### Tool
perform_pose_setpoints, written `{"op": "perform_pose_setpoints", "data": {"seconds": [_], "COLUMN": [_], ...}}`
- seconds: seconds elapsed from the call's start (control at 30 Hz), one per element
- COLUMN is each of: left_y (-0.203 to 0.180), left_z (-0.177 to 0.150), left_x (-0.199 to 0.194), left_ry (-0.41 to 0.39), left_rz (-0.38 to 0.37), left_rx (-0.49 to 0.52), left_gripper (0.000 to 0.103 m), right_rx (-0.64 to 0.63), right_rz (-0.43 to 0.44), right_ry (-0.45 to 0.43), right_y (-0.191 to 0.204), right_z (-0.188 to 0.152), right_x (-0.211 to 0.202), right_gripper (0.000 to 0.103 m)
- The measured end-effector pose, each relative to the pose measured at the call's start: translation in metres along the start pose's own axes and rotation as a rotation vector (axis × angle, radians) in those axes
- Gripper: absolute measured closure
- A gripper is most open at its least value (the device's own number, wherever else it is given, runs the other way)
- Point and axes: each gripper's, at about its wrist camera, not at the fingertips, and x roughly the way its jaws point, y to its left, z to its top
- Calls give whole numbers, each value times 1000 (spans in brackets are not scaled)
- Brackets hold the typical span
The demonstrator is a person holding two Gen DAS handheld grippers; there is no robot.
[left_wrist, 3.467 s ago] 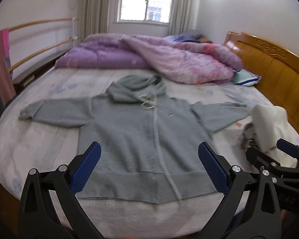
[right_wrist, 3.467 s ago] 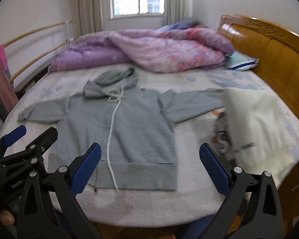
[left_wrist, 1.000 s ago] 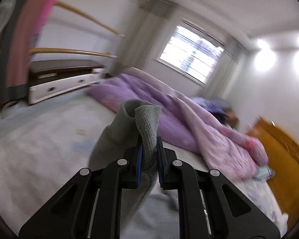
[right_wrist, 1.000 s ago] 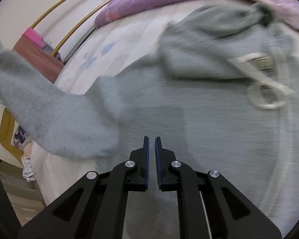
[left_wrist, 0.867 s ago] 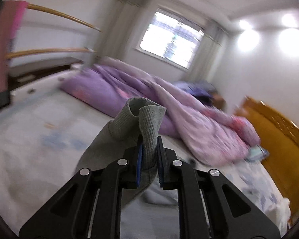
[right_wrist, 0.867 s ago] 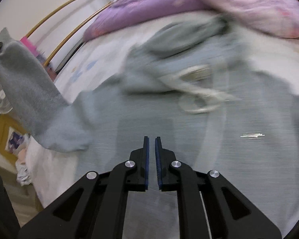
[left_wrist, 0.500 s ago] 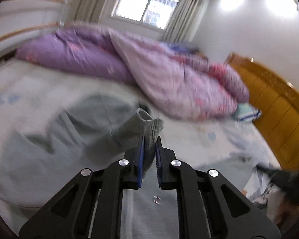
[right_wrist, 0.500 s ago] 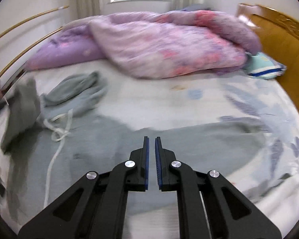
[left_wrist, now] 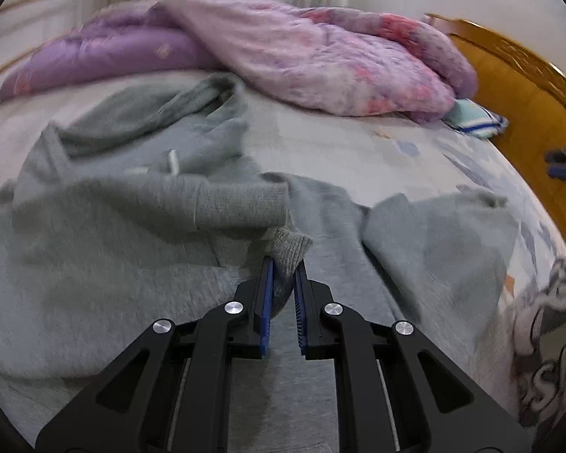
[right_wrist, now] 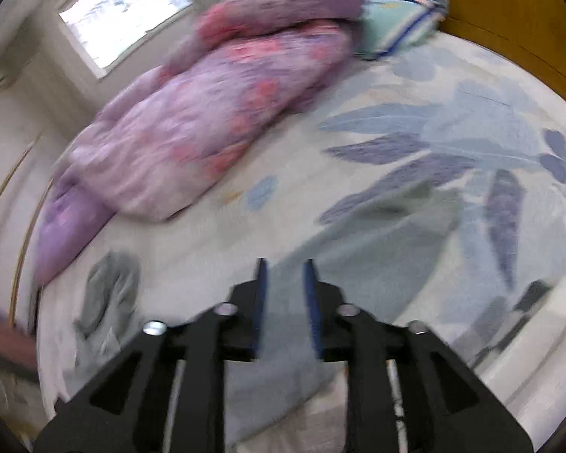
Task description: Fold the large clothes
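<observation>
A grey hooded sweater lies on the bed. Its left sleeve is folded across the chest. My left gripper is shut on that sleeve's ribbed cuff, low over the sweater's middle. The right sleeve lies out to the right. In the right wrist view my right gripper is slightly open and empty, just above the right sleeve. The hood shows at the lower left there.
A purple and pink duvet is heaped at the back of the bed. A striped pillow lies by the wooden headboard. A white printed garment lies at the right edge. The floral sheet surrounds the sweater.
My left gripper has carried the cuff down and across onto the sweater's chest. My right gripper has swung right toward the other sleeve and has opened a little.
</observation>
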Motion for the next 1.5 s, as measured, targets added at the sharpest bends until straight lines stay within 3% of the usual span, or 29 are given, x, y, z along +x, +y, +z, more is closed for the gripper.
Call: {"op": "perform_pose_setpoints", "data": {"seconds": [0.07, 0.13, 0.23, 0.33, 0.43, 0.5, 0.63, 0.7, 0.73, 0.8, 0.83, 0.87, 0.9, 1.0, 1.1, 1.17, 1.23, 1.3, 1.4, 1.5], "left_y": [-4, -8, -12, -17, -21, -26, -38, -42, -43, -44, -43, -41, -38, -27, 10, 37, 70, 104, 127, 137], "left_z": [-2, -5, -11, -16, -17, -15, -14, -13, -12, -9, -8, -7, -6, -3, 3, 6, 8, 5, -2, -13], "left_x": [-2, 3, 14, 22, 26, 26, 26, 25, 23, 16, 11, 6, -1, -19, -46, -58, -64, -64, -51, -26], "left_ry": [-6, 12, 50, 74, 89, 94, 110, 137, 141, 139, 146, 147, 141, 124, 64, 38, 43, 81, 199, 278], "left_rz": [-22, -27, -48, -11, -10, -32, -52, -110, -131, -199, -248, -280, -317, -351, -288, -191, -49, 92, 205, 186], "left_rx": [6, 23, 22, 46, 49, 53, 84, 65, 58, 39, 25, 14, 4, -7, -34, -52, -91, -168, -194, -189], "left_gripper": [92, 92, 92, 89, 80, 73, 62, 56, 50, 49, 41, 38, 36, 34, 29, 29, 29, 29, 28, 28], "right_rx": [32, 201, 361, 455, 528, 549, 596, 602, 600, 593, 586, 581, 577, 527, 422, 334, 237, 155, 35, -62], "right_rz": [-65, -64, -147, -173, -75, -36, 3, 1, 2, 10, 22, 39, 65, 96, 120, 129, 135, 137, 140, 189], "right_ry": [-2, 74, 130, 164, 219, 205, 227, 271, 273, 247, 240, 225, 217, 161, 50, -21, -94, -153, -228, -263], "right_y": [-18, -56, -99, -127, -143, -148, -158, -159, -160, -159, -158, -158, -157, -148, -125, -105, -81, -59, -19, 30], "right_z": [15, 24, 19, 8, 1, 2, -3, -6, -7, -4, -3, -2, -1, 3, 9, 15, 17, 18, 12, -3], "right_x": [6, 25, 42, 59, 77, 82, 98, 113, 116, 118, 118, 117, 117, 107, 79, 58, 34, 14, -16, -40], "right_gripper": [78, 78, 78, 77, 71, 65, 60, 59, 59, 59, 60, 72, 95, 98, 99, 99, 99, 99, 99, 99]}}
